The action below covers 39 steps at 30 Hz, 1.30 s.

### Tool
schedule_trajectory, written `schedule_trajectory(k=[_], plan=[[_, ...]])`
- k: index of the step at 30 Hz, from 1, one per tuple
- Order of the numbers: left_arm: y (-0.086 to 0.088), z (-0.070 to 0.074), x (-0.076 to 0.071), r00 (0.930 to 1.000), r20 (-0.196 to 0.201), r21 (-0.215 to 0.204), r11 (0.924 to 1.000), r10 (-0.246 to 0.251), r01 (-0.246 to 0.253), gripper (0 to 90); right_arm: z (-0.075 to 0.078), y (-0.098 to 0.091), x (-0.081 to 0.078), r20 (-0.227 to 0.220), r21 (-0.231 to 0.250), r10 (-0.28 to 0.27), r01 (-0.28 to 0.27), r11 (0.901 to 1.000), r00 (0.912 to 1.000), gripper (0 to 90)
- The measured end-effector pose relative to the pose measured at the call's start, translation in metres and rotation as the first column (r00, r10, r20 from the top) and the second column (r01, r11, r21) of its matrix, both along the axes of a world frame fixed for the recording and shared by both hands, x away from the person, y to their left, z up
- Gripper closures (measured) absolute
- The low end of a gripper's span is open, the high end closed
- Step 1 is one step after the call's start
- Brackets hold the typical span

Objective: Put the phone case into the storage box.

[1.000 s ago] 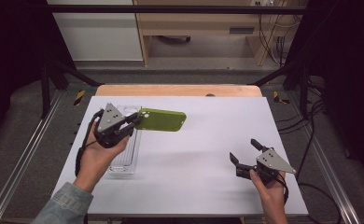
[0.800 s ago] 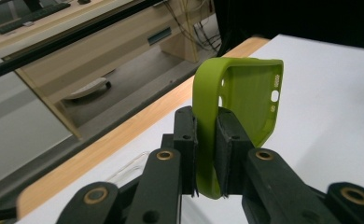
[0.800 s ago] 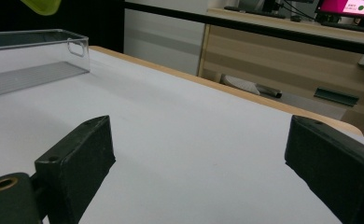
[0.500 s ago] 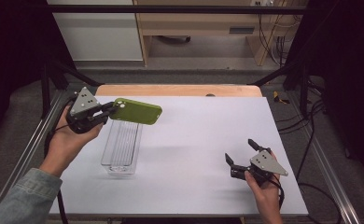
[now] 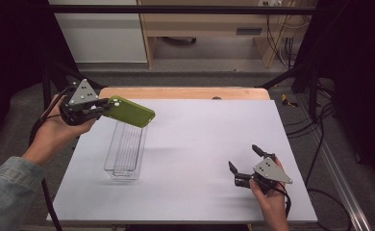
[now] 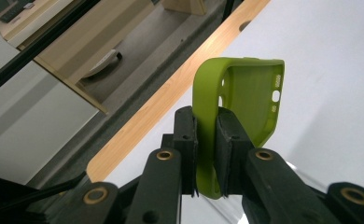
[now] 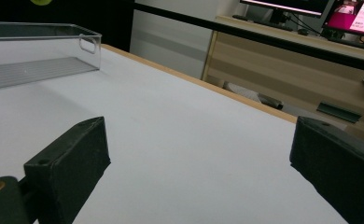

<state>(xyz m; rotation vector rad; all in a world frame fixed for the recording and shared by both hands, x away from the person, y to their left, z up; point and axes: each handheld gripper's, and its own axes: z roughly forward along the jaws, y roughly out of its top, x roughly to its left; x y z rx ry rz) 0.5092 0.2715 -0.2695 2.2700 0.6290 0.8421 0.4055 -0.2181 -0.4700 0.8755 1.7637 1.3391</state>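
My left gripper (image 5: 100, 109) clamps the olive-green silicone phone case (image 5: 128, 111) upper left, carrying; next, lower into clear plastic bin (image 5: 124, 153)

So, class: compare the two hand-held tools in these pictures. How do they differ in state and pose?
The left tool is shut on the green phone case; the right tool is open, with nothing between its jaws. The left tool is held up in the air beside the table's far left corner, near the clear tray; the right tool sits low over the white table, near its front right. Both carry a grey three-cornered plate.
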Motion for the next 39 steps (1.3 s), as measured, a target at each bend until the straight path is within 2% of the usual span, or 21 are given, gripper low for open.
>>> schedule_trajectory(k=[4,6,8,15,18,22,31,35,39], plan=[[-0.002,-0.006,0.001,0.9999,0.014,0.083,0.9965,-0.004,0.003,79.9,0.001,-0.002,-0.002,0.0,0.002,0.002,-0.002,1.0,1.0,4.6],[-0.001,-0.004,-0.001,0.9994,0.035,0.094,0.9956,0.0,-0.003,79.9,0.002,-0.002,-0.002,0.004,0.022,0.0,-0.001,0.9998,1.0,4.6],[0.002,-0.001,-0.001,0.9989,0.046,0.093,0.9956,0.01,-0.014,79.9,0.001,-0.002,-0.002,0.013,0.016,0.004,-0.005,0.9999,0.9999,4.6],[0.001,0.004,0.014,0.9993,0.037,0.158,0.9874,0.007,-0.013,79.9,0.0,-0.001,-0.002,0.013,0.012,0.014,-0.015,0.9998,0.9998,3.6],[-0.004,0.001,0.019,0.9992,0.041,0.216,0.9762,0.005,-0.013,79.9,0.001,-0.001,-0.002,0.017,0.022,0.02,-0.02,0.9995,0.9997,3.6],[-0.012,0.001,0.021,0.9989,0.045,0.238,0.9713,-0.011,0.0,80.0,0.002,-0.003,-0.002,0.024,0.045,0.022,-0.023,0.9987,0.9995,3.6],[-0.023,0.006,0.028,0.9977,0.051,0.35,0.9367,-0.044,0.023,79.9,0.001,0.0,-0.003,0.018,0.057,0.039,-0.04,0.9976,0.9991,3.6],[-0.025,0.004,0.033,0.9976,0.046,0.358,0.9333,-0.052,0.033,79.9,0.002,0.0,-0.004,0.026,0.059,0.04,-0.042,0.9974,0.9989,3.6],[-0.026,-0.001,0.035,0.9976,0.038,0.405,0.9136,-0.058,0.038,79.9,0.002,0.0,-0.004,0.028,0.058,0.042,-0.043,0.9974,0.9987,3.6]])
